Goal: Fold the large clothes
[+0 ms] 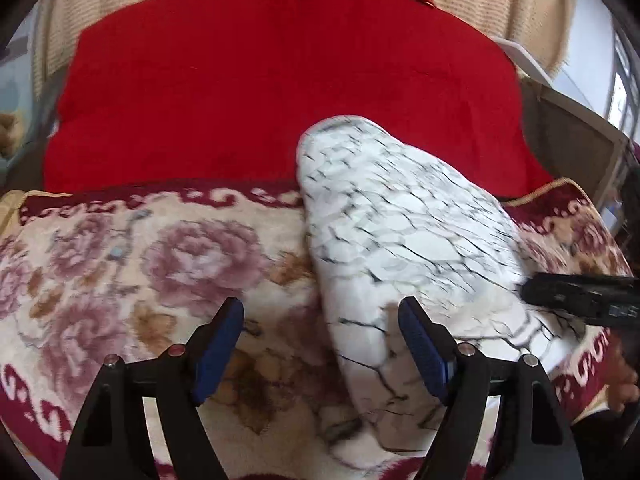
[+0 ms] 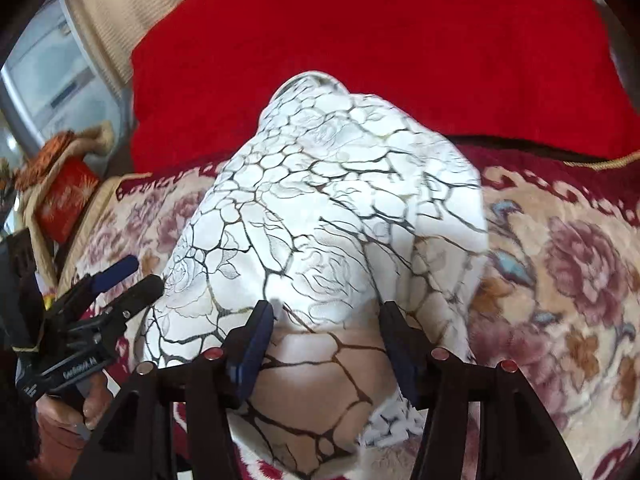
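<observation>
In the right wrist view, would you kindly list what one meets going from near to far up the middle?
Right claw → white garment → red cover.

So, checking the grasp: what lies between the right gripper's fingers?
In the right wrist view, the white patterned garment fills the gap of the open right gripper.

Bright daylight, perhaps motion-blurred, fisheye-warped.

Bed covered by floral plush blanket (image 1: 120, 264) with maroon border, white crack-patterned garment (image 2: 320, 208) lying on it, red quilt (image 1: 280, 80) behind, touching garment's far end
</observation>
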The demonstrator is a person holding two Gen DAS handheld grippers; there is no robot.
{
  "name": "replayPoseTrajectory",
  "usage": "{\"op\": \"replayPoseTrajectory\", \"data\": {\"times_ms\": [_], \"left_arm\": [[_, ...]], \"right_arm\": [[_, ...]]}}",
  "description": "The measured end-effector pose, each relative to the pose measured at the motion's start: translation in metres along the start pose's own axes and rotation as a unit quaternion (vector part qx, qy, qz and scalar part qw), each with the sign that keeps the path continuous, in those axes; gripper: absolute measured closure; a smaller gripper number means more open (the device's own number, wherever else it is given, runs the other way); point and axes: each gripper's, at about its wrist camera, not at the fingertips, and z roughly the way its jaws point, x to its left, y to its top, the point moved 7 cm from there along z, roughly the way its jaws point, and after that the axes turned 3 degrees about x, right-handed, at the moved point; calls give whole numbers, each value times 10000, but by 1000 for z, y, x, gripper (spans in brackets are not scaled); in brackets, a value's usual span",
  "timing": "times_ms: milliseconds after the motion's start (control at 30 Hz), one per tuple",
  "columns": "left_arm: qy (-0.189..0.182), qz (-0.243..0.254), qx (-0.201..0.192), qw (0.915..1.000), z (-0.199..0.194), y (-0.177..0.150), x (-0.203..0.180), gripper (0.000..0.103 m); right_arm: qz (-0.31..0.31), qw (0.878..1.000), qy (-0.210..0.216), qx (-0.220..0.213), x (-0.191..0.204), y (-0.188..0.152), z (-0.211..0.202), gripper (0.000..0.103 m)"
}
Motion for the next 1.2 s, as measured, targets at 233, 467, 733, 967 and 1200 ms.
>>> {"op": "replayPoseTrajectory", "data": {"times_ms": [233,467,733,967,1200], "left_arm": [[598,418,148,9972,22,-9,-3,22],[879,669,-58,9939,16,-6,-6,23],[959,661,-71,9932,13,1,-5,23],[1044,708,-123,9919,11,5,-6,23],[1072,556,-182,9925,14,16,4,23]], "right_arm": [[-395,9987,-68,-305,16,-22,-33,44],[102,9992,391,-13,-5,-37,-11,39],[571,9935,722,-663,-27,-11,-61,35],[1276,9833,753,-1055,-64,18,-61,27],[1531,9783,1021,-954,-82,29,-36,24]]}}
